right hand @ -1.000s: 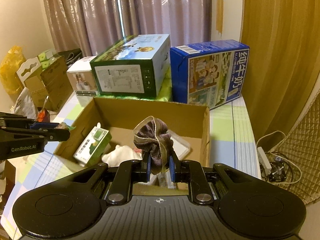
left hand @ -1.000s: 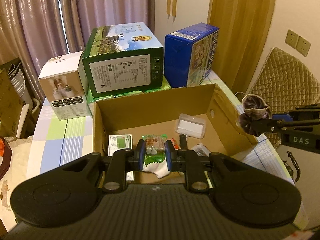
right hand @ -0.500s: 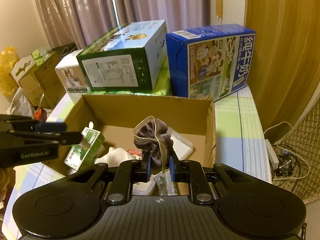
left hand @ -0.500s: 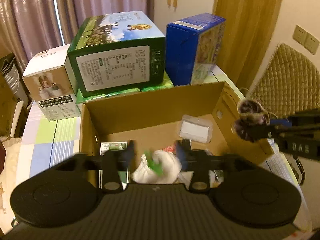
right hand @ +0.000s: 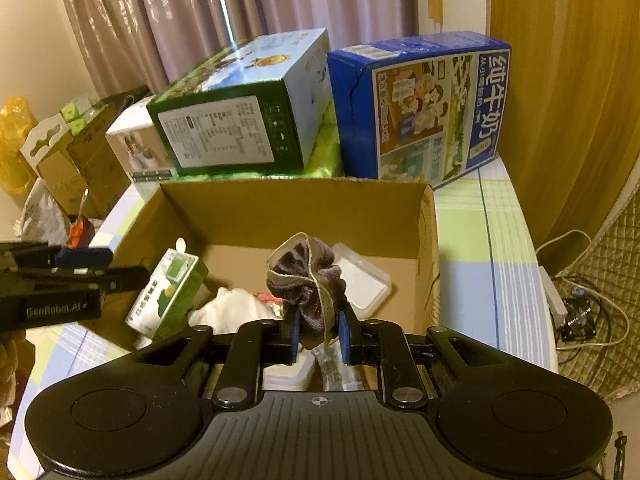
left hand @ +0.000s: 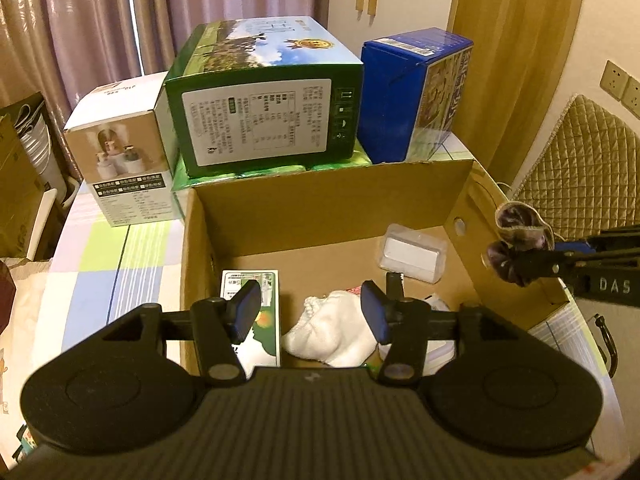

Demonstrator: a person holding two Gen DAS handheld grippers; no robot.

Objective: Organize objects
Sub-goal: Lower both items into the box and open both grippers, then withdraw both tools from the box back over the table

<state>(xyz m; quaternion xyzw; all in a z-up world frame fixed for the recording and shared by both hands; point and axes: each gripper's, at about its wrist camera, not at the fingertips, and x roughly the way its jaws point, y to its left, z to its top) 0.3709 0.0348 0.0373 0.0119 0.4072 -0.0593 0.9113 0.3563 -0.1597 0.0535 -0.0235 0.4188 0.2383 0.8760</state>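
We find the cardboard box (right hand: 426,240) already holding a green carton (right hand: 170,294), a white cloth (left hand: 334,330) and a clear plastic case (right hand: 366,280); the left claw (left hand: 312,314) hangs spread and empty above them. The right claw (right hand: 319,338) pinches a dark scrunchie (right hand: 306,276) above the box's near edge, not yet deposited. Larger boxes crowd the counter (right hand: 476,240) behind, but we judge the drop unobstructed.

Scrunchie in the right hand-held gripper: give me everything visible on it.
The scrunchie is dark purple-brown, velvety-looking fabric, gathered into ruffles with a pale tan edge trim. The right hand-held gripper is shut on its lower part, the blue pads pinching both sides, so most of it stands up above the fingers. It hangs above the open cardboard box, near the right wall, touching nothing else. The left wrist view shows it beside that wall's rim.
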